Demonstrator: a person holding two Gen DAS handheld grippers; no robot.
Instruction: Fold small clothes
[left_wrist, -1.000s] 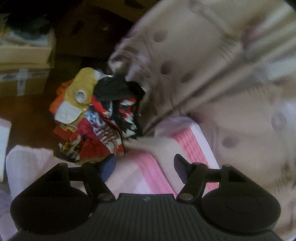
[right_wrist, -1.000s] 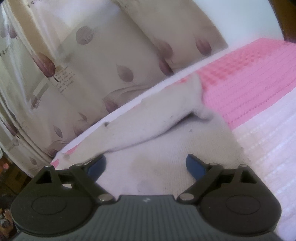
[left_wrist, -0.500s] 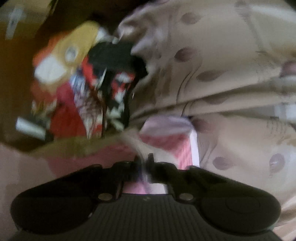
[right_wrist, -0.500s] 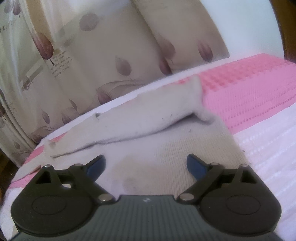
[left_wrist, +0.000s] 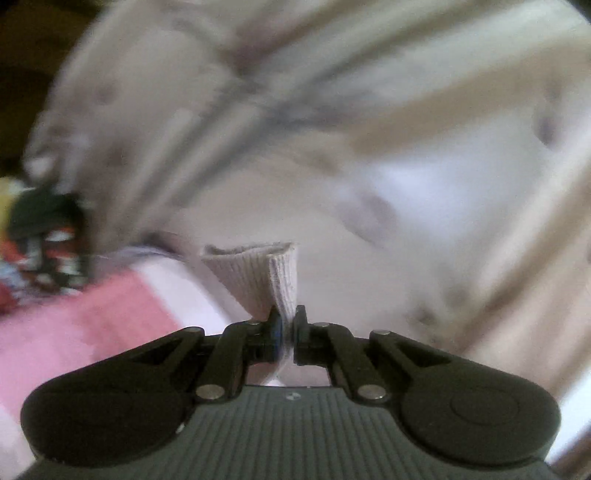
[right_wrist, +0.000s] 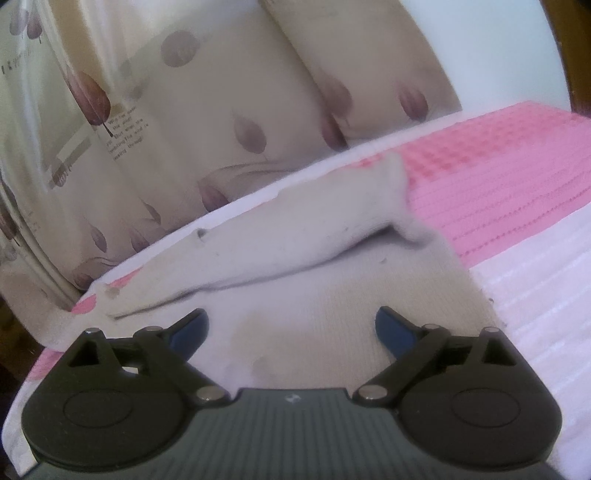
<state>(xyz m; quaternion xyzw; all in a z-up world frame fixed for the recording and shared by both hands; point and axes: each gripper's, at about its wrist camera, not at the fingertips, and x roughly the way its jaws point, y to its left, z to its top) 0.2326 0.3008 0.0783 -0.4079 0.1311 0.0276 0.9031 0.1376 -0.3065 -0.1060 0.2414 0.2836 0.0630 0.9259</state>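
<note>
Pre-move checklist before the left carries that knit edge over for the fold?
1. Left gripper shut on the beige knit garment: ok, a ribbed edge stands pinched between the fingers.
2. Grip holds a single layer: cannot tell, the edge looks doubled at the pinch.
3. Right gripper open and holding nothing: ok, fingers spread above the cloth.
4. Garment body flat on the pink and white cover: not ok, a sleeve lies folded across it with a raised ridge.
5. Landing spot for the lifted edge in sight: cannot tell, left wrist view is blurred.
</note>
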